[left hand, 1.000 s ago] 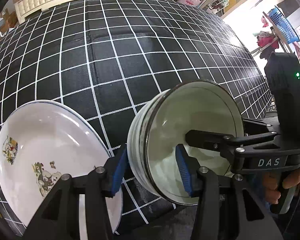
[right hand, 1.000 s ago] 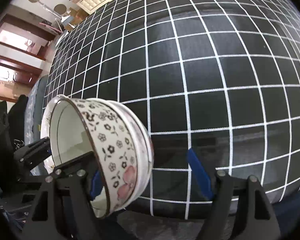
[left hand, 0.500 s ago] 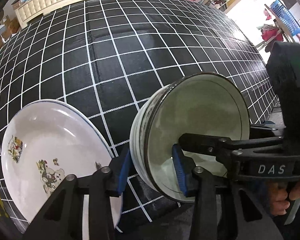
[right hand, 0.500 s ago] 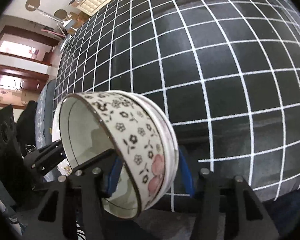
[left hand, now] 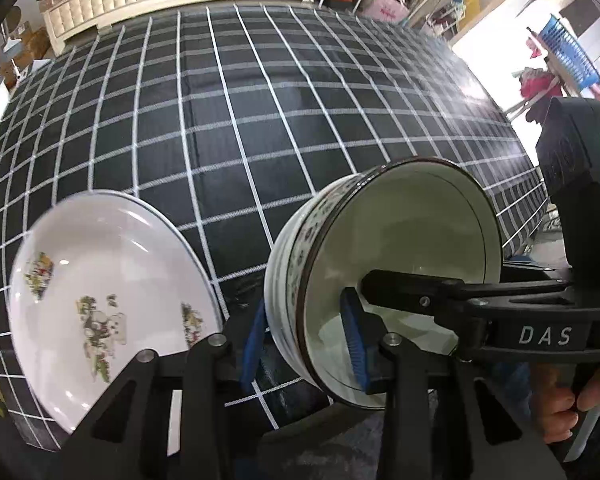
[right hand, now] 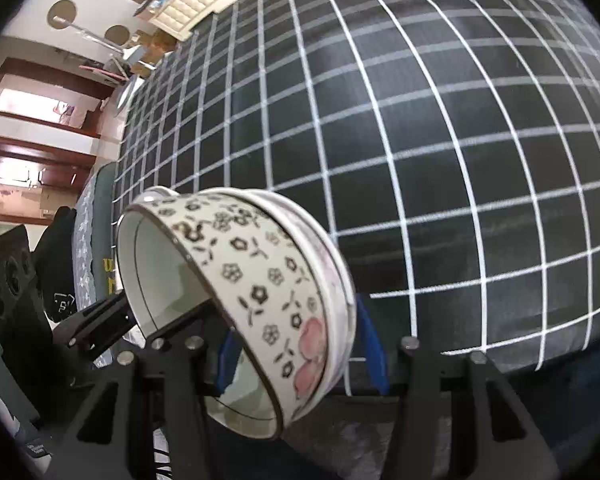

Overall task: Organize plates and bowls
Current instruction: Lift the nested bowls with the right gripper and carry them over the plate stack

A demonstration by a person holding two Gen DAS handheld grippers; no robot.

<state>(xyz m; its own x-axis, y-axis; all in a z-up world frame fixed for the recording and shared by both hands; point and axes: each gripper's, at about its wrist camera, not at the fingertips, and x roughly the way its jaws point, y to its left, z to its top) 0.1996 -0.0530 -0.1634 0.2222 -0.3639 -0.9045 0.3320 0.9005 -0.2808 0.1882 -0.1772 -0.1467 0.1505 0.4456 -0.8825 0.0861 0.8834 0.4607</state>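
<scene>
Farthest left in the left wrist view: a white plate [left hand: 100,300] with cartoon prints, blurred, tilted up off the checked worktop [left hand: 240,120] at its near edge. Just right of it: the left gripper [left hand: 306,344], jaws clamped on the lower rim of the bowls [left hand: 380,280], one blue pad outside the wall and one inside. Two nested bowls, tipped on their side, mouth toward the right, flowered outer wall toward the plate. Further right: the right gripper [left hand: 388,288], one black finger reaching into the bowl mouth, marked DAS, with a hand [left hand: 572,396] on its handle at the lower right. From the right wrist view: bowls [right hand: 252,300] at lower left, right gripper [right hand: 300,356] jaws closed across their rim, worktop [right hand: 420,120] spread beyond to the right.
</scene>
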